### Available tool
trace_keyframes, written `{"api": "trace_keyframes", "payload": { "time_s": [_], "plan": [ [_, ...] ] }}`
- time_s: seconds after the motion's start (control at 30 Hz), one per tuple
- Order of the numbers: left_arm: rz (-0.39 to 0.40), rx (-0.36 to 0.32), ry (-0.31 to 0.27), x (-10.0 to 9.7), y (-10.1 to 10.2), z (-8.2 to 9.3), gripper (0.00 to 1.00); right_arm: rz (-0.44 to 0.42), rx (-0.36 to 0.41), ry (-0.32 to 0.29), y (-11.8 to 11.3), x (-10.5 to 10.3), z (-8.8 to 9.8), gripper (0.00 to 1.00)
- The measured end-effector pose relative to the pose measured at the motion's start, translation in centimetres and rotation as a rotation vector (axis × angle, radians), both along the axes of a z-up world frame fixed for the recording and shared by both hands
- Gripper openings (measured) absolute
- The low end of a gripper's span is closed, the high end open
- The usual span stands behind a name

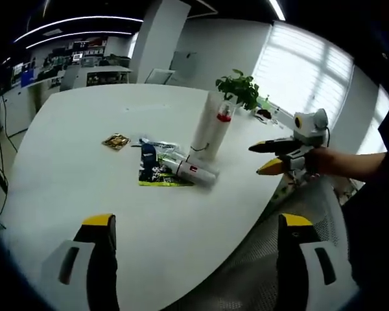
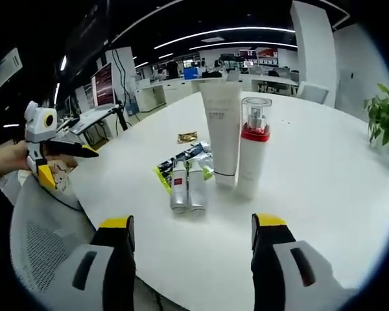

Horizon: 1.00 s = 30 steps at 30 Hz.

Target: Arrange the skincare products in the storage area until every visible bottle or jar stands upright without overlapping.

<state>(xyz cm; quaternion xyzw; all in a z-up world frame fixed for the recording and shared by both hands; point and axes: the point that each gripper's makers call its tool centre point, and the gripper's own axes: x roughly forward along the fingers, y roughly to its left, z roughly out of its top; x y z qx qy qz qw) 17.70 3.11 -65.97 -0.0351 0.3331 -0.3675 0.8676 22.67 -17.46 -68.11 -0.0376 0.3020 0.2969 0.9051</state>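
A: Well, both pairs of tongs stand wide apart with nothing between them: the left tongs (image 1: 193, 230) hang over the near rim of the tabletop (image 1: 65, 149), the right tongs (image 2: 193, 234) just short of the products.

B: And the products?

A: A tall white tube (image 2: 221, 129) and a red-collared pump bottle (image 2: 253, 146) stand upright, just beside each other. Two small bottles (image 2: 187, 186) lie flat, side by side, against a green sachet (image 2: 163, 175).

B: The risk?

A: Likely a knock. Reaching for the lying pair could clip the tall ones, which look top-heavy. The small ones, being round, may roll.

B: Room?

A: Plenty of bare surface beyond and to either side; the curved edge lies near the fallen pair, so lifting them inward seems safer.
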Motion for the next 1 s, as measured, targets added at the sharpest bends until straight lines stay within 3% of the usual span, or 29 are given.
{"api": "trace_keyframes", "payload": {
  "time_s": [0.1, 0.43, 1.0],
  "plan": [
    [0.005, -0.015, 0.009, 0.0, -0.2, 0.1, 0.96, -0.011, -0.014, 0.015, -0.4, 1.3, -1.7, 0.63],
    [-0.002, -0.015, 0.029, 0.3, -0.8, -0.6, 0.95, -0.002, -0.055, 0.033, 0.3, 3.6, -3.3, 0.53],
    [0.009, -0.024, 0.073, 1.0, -0.5, -2.0, 0.94, 0.045, -0.089, 0.075, 3.4, 6.7, -5.8, 0.39]
  ]
}}
